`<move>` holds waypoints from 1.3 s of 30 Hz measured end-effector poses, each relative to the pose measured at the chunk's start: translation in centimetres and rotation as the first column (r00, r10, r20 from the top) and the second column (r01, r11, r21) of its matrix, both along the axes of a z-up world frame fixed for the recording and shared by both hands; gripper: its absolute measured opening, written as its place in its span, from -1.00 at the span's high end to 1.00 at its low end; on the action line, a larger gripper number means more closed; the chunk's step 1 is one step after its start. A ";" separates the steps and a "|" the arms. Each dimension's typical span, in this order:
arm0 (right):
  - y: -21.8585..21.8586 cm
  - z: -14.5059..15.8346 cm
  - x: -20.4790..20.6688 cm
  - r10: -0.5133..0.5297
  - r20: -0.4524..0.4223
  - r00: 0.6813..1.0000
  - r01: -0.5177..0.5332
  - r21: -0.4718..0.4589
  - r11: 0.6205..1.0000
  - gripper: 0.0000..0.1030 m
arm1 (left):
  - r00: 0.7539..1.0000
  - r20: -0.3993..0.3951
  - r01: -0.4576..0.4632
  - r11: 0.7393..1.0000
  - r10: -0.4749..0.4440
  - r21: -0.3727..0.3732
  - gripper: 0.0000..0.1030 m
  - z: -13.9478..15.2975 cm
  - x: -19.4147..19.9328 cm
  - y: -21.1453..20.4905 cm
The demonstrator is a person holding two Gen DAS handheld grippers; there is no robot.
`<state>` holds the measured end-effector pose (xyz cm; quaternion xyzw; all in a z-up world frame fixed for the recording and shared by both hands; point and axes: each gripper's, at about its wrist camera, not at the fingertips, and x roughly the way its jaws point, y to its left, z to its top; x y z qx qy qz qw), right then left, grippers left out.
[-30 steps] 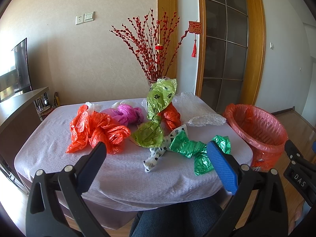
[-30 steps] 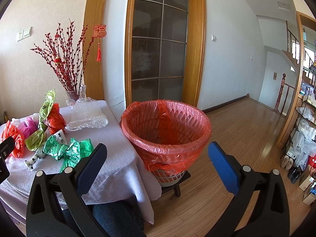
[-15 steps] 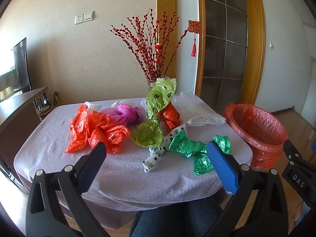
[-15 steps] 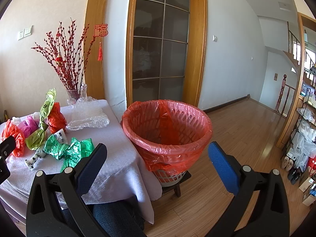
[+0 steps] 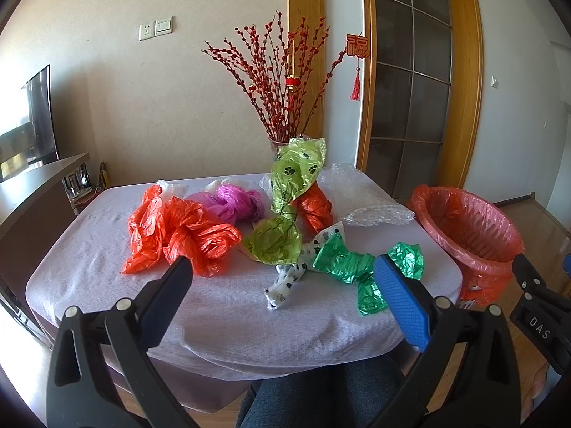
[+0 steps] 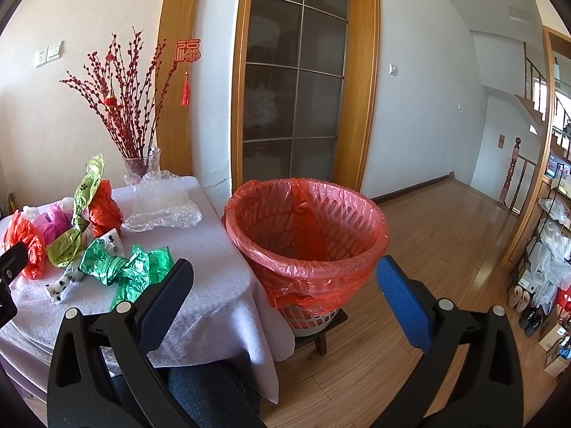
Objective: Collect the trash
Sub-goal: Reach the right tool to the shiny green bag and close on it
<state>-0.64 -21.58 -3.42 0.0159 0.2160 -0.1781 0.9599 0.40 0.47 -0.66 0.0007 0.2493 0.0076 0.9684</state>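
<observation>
Crumpled plastic bags lie on a table with a white cloth point(image 5: 214, 314): an orange one point(image 5: 178, 232), a magenta one point(image 5: 239, 203), a yellow-green paw-print one point(image 5: 285, 214), a green one point(image 5: 357, 264), a white spotted one point(image 5: 289, 278) and bubble wrap point(image 5: 360, 199). A bin with a red liner point(image 6: 307, 228) stands right of the table on a low stool. My left gripper point(image 5: 285, 285) is open and empty above the table's near edge. My right gripper point(image 6: 285, 285) is open and empty in front of the bin.
A glass vase of red branches point(image 6: 139, 164) stands at the table's back. A door point(image 6: 292, 100) is behind the bin. Wooden floor point(image 6: 446, 235) extends right toward a shelf rack point(image 6: 549, 242). A TV and cabinet point(image 5: 32, 178) are at the left.
</observation>
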 end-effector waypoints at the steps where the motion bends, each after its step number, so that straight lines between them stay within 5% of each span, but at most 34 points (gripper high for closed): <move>1: 0.1 -0.1 0.1 0.003 -0.002 1.000 -0.003 0.000 1.000 -0.97 | 1.000 -0.003 -0.007 1.000 0.007 0.000 -0.92 -0.1 0.0 0.2; 9: 1.3 -0.7 1.3 0.046 -0.014 0.999 -0.046 -0.006 0.999 -0.97 | 0.994 -0.036 -0.100 0.995 0.099 -0.009 -0.92 -0.8 1.0 3.4; 16: 3.0 -1.1 3.9 0.183 -0.016 0.983 -0.182 0.054 0.982 -0.97 | 0.983 -0.079 -0.171 0.983 0.166 -0.067 -0.92 -1.7 1.9 8.2; 24: 7.9 -1.7 8.1 0.402 -0.024 0.915 -0.403 0.004 0.915 -0.86 | 0.969 -0.076 -0.240 0.968 0.235 -0.075 -0.92 -1.7 2.2 11.5; 29: 10.1 -3.2 10.8 0.501 -0.102 0.859 -0.502 0.016 0.865 -0.83 | 0.961 -0.089 -0.268 0.960 0.260 -0.083 -0.92 -2.1 2.8 12.8; 39: 10.9 -6.4 12.8 0.533 -0.243 0.811 -0.549 0.000 0.836 -0.25 | 0.953 -0.123 -0.285 0.957 0.276 -0.058 -0.78 -3.2 5.2 14.0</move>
